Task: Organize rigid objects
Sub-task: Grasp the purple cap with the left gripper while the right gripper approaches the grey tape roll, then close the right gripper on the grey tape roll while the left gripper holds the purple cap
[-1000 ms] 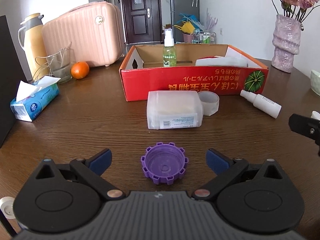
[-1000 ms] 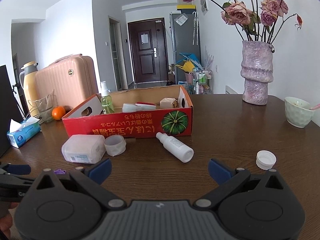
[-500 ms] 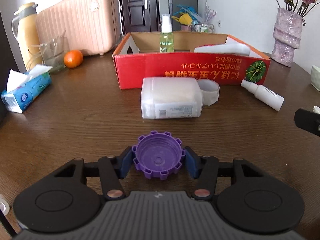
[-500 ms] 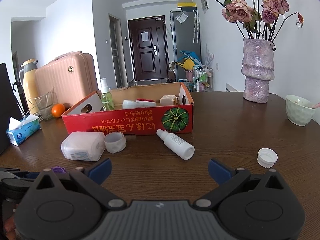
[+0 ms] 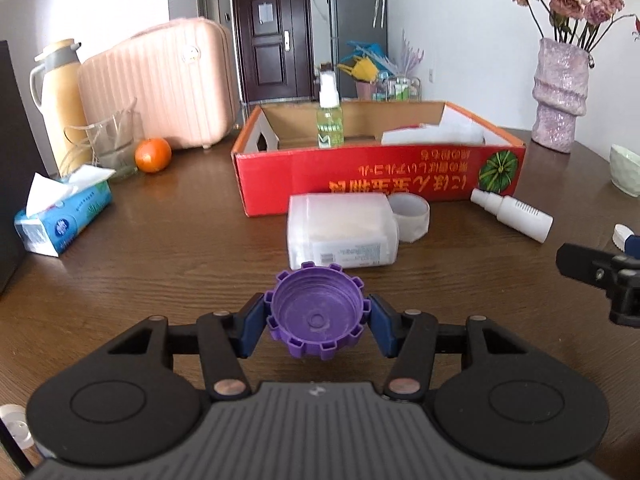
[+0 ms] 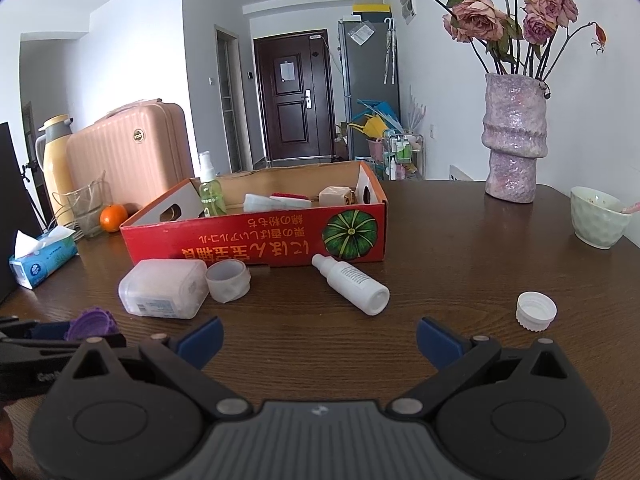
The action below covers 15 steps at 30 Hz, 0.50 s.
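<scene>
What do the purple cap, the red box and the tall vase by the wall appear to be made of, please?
Purple cap: probably moulded plastic, matte, with crisp notched ribs round its rim and a uniform colour.
Red box: cardboard, its printed outside slightly glossy; the plain brown inner walls show it.
Vase: likely ceramic or stoneware, though resin is possible; the lumpy, mottled pink-lilac surface glints faintly.

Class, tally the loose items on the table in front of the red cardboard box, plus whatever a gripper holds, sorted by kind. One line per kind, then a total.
Ridged screw caps: 2, purple plastic cap clamped in the left gripper, white plastic cap
Spray bottles: 1, white plastic bottle lying on its side
Translucent plastic boxes: 1
Clear tape rolls: 1
Total: 5
</scene>
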{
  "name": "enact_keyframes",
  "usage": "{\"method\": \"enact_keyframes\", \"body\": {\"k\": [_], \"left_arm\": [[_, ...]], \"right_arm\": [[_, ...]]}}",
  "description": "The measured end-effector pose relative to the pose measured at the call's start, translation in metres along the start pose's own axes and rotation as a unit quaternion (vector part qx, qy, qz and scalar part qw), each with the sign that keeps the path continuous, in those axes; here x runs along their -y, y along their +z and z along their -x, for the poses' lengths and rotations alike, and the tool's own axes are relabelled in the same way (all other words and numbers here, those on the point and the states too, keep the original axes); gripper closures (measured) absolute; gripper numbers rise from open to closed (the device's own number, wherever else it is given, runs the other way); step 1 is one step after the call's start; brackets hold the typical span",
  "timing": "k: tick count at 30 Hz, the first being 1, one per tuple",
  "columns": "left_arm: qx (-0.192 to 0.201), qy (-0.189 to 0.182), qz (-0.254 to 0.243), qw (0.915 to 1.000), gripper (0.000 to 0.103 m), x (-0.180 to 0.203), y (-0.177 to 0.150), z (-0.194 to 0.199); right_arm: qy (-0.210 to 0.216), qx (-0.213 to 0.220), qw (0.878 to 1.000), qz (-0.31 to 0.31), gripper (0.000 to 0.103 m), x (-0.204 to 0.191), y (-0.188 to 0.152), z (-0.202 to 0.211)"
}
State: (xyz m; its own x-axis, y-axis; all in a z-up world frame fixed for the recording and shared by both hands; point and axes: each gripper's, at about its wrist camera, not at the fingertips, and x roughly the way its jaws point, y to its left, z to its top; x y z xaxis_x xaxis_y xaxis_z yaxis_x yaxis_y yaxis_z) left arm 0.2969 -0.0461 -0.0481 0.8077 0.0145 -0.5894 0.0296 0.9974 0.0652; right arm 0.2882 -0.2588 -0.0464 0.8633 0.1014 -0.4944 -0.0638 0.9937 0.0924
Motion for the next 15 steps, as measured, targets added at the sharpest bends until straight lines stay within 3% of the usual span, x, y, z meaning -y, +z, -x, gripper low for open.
{"method": "enact_keyframes", "body": {"k": [15], "left_arm": [[0.026, 0.022, 0.031, 0.9989, 0.048, -0.043, 0.004, 0.008]], "right_arm": [[0.016, 0.001, 1.000, 0.016, 0.000, -0.028, -0.003, -0.006]]}}
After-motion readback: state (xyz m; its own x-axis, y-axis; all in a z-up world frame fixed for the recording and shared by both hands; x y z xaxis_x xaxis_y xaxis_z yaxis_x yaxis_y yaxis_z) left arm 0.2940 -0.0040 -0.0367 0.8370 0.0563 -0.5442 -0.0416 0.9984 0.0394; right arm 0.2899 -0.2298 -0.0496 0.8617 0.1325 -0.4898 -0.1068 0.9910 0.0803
